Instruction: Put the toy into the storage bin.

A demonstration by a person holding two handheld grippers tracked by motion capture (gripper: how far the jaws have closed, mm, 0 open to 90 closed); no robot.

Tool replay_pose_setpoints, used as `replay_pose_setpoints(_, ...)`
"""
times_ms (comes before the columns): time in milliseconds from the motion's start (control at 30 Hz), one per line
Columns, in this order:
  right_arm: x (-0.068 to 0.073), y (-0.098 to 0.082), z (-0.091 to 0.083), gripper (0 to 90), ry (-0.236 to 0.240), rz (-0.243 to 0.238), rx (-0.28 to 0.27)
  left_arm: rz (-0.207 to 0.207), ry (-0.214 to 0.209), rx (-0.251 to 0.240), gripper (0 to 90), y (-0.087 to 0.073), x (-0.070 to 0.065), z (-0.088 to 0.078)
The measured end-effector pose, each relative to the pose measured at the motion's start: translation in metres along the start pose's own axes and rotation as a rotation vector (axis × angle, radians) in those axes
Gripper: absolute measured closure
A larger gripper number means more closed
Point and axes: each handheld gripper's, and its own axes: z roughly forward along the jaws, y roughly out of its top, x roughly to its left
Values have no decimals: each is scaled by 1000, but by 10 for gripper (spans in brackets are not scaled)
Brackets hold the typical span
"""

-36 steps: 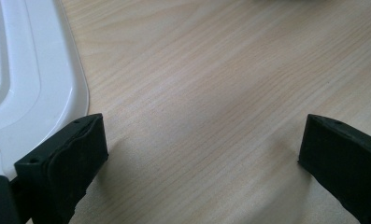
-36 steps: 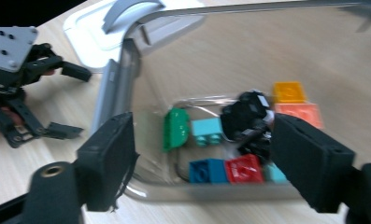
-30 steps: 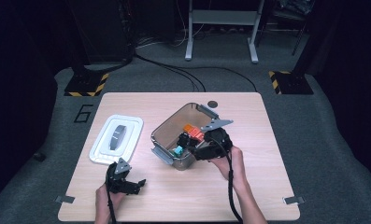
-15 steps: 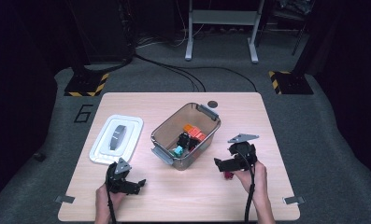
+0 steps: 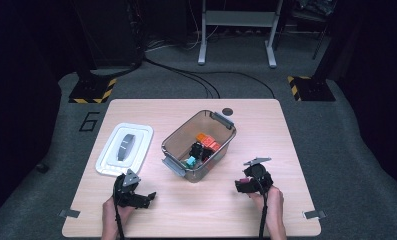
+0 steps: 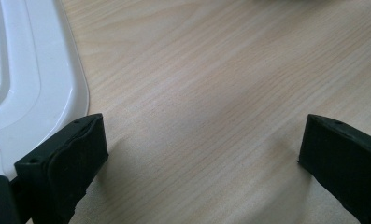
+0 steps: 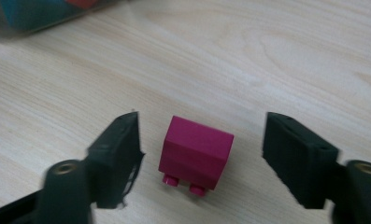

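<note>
The magenta brick point(image 7: 195, 154) stands on the table point(image 7: 276, 56) between the right gripper's point(image 7: 199, 156) closing jaws, ungripped; the bin point(image 5: 198, 145) holds more; the left gripper's point(image 6: 199, 149) jaws gape empty.

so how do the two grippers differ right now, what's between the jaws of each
The right gripper has a magenta brick lying on the table between its jaws, with a gap on both sides; its jaws have just been closing. The left gripper has bare wood between its jaws, which stand wider, with the white lid beside one jaw. Both sit low over the table, gripping nothing.
</note>
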Motion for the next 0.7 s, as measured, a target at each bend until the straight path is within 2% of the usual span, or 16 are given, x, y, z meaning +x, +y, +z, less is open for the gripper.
replay_pose_setpoints(33,-1,-1,1,303,-2,-3,-3,2,-1,0,11,0,0,0)
replay_pose_setpoints(67,0,-2,1,346,0,9,3,1,0,0,11,0,0,0)
replay_pose_setpoints(100,-1,-3,3,385,-2,1,1,0,0,0,11,0,0,0)
replay_pose_setpoints(133,-1,-3,3,388,-3,7,8,2,-1,0,11,0,0,0)
replay_pose_setpoints(267,-2,-4,5,496,-1,13,10,0,0,0,11,0,0,0)
replay_pose_setpoints(367,-3,-5,7,569,1,-2,8,1,0,0,11,0,0,0)
replay_pose_setpoints(467,-5,-4,7,580,0,-18,1,1,-1,0,11,0,0,0)
replay_pose_setpoints(533,-5,-4,6,581,14,-4,3,2,-1,0,11,0,0,0)
replay_pose_setpoints(700,-9,-1,4,582,29,-13,-27,1,-1,-1,11,0,0,0)
